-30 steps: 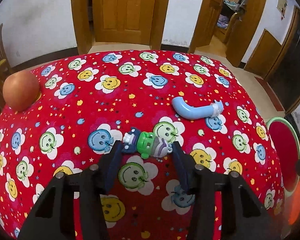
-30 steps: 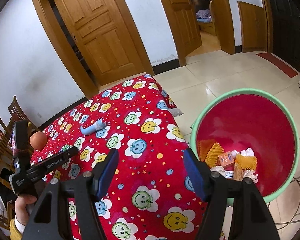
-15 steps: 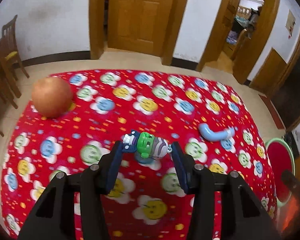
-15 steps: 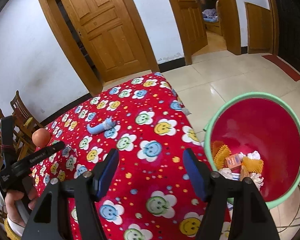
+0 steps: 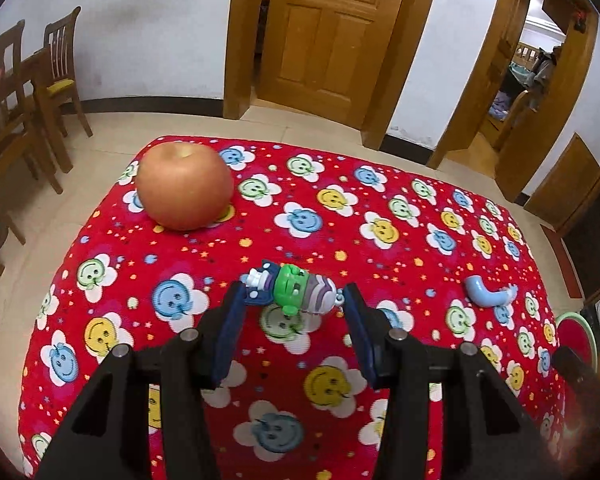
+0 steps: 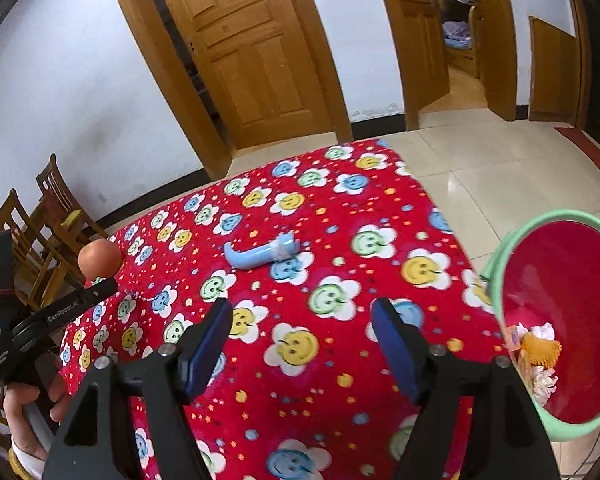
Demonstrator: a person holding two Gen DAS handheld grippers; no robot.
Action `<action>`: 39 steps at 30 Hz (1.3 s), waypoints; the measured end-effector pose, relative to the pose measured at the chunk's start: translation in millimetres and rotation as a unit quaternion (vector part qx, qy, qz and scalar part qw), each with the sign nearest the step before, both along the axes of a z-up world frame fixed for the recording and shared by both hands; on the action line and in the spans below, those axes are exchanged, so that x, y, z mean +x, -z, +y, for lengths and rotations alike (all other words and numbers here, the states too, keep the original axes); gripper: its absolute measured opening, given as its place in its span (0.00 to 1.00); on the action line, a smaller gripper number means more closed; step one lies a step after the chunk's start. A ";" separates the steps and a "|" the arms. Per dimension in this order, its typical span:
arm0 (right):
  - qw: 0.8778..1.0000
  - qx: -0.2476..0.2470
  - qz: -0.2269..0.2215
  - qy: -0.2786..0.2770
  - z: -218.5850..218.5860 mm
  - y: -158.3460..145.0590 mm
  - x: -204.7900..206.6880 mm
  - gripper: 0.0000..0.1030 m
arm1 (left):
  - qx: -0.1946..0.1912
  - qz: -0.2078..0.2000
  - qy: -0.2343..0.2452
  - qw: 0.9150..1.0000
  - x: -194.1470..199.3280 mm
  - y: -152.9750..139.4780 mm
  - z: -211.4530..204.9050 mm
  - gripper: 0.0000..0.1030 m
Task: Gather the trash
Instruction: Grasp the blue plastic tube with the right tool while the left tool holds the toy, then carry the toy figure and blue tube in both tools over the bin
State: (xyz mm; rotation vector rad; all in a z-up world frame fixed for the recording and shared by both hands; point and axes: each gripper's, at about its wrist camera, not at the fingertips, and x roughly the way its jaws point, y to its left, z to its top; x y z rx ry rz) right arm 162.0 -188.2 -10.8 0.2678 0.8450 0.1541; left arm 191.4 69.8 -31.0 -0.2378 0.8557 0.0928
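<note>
My left gripper (image 5: 293, 292) is shut on a small toy figure (image 5: 290, 285) with a green head, a purple striped body and a blue hat, held a little above the red smiley tablecloth (image 5: 340, 220). A light blue curved tube piece (image 5: 486, 294) (image 6: 256, 256) lies on the cloth to its right. My right gripper (image 6: 302, 308) hovers over the cloth near the table's right side; its jaws are opening and nothing is between them. The green-rimmed red bin (image 6: 496, 264) stands right of the table with orange and white scraps inside.
An apple (image 5: 184, 186) (image 6: 99, 258) sits near the table's far left corner. Wooden chairs (image 5: 20, 100) stand left of the table. In the right wrist view a hand (image 6: 28, 400) holds the left gripper's body (image 6: 40, 320). Wooden doors line the far wall.
My left gripper carried the toy figure leftward and slightly up, so the apple looms nearer. My right gripper swung left from the bin over the table, and its jaws spread wider.
</note>
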 end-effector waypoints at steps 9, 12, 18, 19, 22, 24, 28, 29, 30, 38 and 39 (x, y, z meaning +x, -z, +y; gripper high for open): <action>1.000 -0.014 0.006 -0.006 30.3 12.9 25.1 0.79 | -0.004 -0.001 -0.017 1.000 -1.6 3.0 13.7 0.48; 1.000 -0.020 0.006 -0.020 44.7 17.9 32.3 0.85 | -0.013 0.000 -0.023 1.000 -2.4 3.7 18.4 0.48; 0.998 -0.051 0.001 -0.024 65.0 25.0 48.1 0.86 | -0.020 -0.001 -0.027 0.999 -3.5 3.9 22.2 0.48; 0.998 -0.057 0.000 -0.023 67.1 26.0 52.3 0.87 | -0.020 0.000 -0.027 0.999 -3.5 4.1 22.4 0.48; 0.997 -0.074 -0.003 -0.017 69.6 26.8 61.7 0.87 | -0.022 0.001 -0.026 0.999 -3.4 5.0 22.4 0.48; 0.997 -0.079 0.000 -0.013 69.7 28.7 67.7 0.87 | -0.022 0.001 -0.025 0.999 -2.7 5.7 23.0 0.48; 0.997 -0.072 0.023 -0.009 67.3 37.4 78.8 0.87 | -0.021 0.001 -0.025 0.999 -2.9 5.9 22.8 0.48; 0.997 -0.074 0.027 -0.008 67.6 39.3 80.2 0.87 | -0.021 0.001 -0.024 0.999 -2.6 5.7 22.7 0.48; 0.997 -0.078 0.026 -0.008 69.0 37.6 80.2 0.85 | -0.021 0.001 -0.024 0.999 -2.5 5.7 22.5 0.48; 0.994 -0.103 0.025 -0.008 76.8 35.9 77.8 0.71 | -0.019 -0.003 -0.017 1.000 -2.3 3.2 18.2 0.48; 0.995 -0.099 0.024 -0.009 76.2 34.7 75.4 0.71 | -0.019 -0.004 -0.017 1.000 -2.6 2.5 17.1 0.48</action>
